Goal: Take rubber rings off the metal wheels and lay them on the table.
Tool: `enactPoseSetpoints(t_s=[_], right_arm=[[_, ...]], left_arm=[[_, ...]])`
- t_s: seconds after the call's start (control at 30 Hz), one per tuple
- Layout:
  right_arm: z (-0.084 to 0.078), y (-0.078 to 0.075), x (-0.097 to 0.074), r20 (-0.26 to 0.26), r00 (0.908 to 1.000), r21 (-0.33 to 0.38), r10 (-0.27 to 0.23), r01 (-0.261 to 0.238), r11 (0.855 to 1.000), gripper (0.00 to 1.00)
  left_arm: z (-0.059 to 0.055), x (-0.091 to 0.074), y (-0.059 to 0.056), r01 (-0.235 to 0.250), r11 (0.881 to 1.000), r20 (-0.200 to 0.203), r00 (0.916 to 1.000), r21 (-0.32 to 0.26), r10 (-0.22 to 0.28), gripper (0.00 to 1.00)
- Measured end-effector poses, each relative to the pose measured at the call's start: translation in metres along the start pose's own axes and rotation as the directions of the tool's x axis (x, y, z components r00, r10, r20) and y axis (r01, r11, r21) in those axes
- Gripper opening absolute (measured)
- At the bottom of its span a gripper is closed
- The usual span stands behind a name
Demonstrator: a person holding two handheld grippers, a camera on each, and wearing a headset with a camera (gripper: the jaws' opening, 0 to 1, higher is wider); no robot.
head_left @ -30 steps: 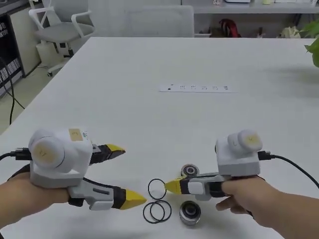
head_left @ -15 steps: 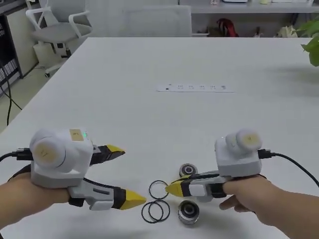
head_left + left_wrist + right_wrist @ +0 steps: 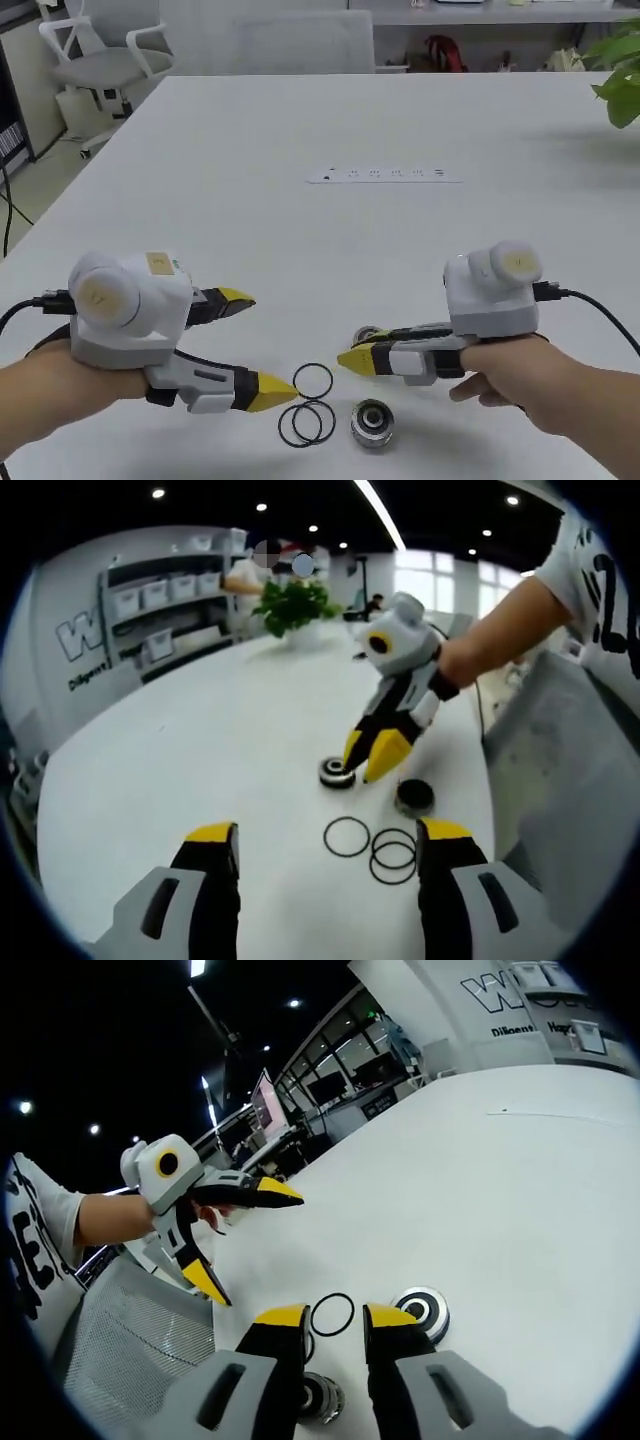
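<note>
Three black rubber rings lie flat on the white table: a single ring (image 3: 313,380) (image 3: 347,836) (image 3: 332,1314) and two overlapping rings (image 3: 307,423) (image 3: 393,850). A bare metal wheel (image 3: 372,422) (image 3: 413,796) sits just right of the pair. A second wheel (image 3: 366,334) (image 3: 337,772) (image 3: 424,1308) is partly hidden behind my right gripper (image 3: 352,358) (image 3: 337,1316). That gripper's jaws stand a narrow gap apart with nothing between them, tips just right of the single ring. My left gripper (image 3: 255,343) (image 3: 328,832) is wide open and empty, to the left of the rings.
A white power strip (image 3: 385,175) lies across the table's middle. Office chairs (image 3: 100,45) stand beyond the far left corner, and a plant (image 3: 618,65) leans in at the far right. The table's near edge runs just below the rings.
My right gripper has drawn slightly up and back from the single ring and now covers more of the far wheel. The left gripper, rings and near wheel have stayed put.
</note>
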State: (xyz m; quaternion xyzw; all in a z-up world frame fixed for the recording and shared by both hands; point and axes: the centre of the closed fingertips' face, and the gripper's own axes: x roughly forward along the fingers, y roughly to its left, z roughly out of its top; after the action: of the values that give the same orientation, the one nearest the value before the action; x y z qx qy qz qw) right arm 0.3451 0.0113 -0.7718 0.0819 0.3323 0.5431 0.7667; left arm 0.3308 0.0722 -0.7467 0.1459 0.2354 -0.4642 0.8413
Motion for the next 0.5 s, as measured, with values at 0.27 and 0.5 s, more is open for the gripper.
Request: enactPoseSetpoints(t_s=[0.27,0.5], right_arm=[[0.009,-0.019,-0.017,0.031,0.9982,-0.023,-0.051,0.051,0.998,0.20],[0.006,-0.034,-0.028,0.027,0.9953,-0.043,-0.093,0.094,0.995,0.20]], left_arm=[[0.010,0.014,0.004,0.010,1.000,0.009,0.9999,-0.004,-0.010,0.70],[0.015,0.026,0.005,0.028,0.999,0.009,0.9996,-0.018,-0.028,0.66]])
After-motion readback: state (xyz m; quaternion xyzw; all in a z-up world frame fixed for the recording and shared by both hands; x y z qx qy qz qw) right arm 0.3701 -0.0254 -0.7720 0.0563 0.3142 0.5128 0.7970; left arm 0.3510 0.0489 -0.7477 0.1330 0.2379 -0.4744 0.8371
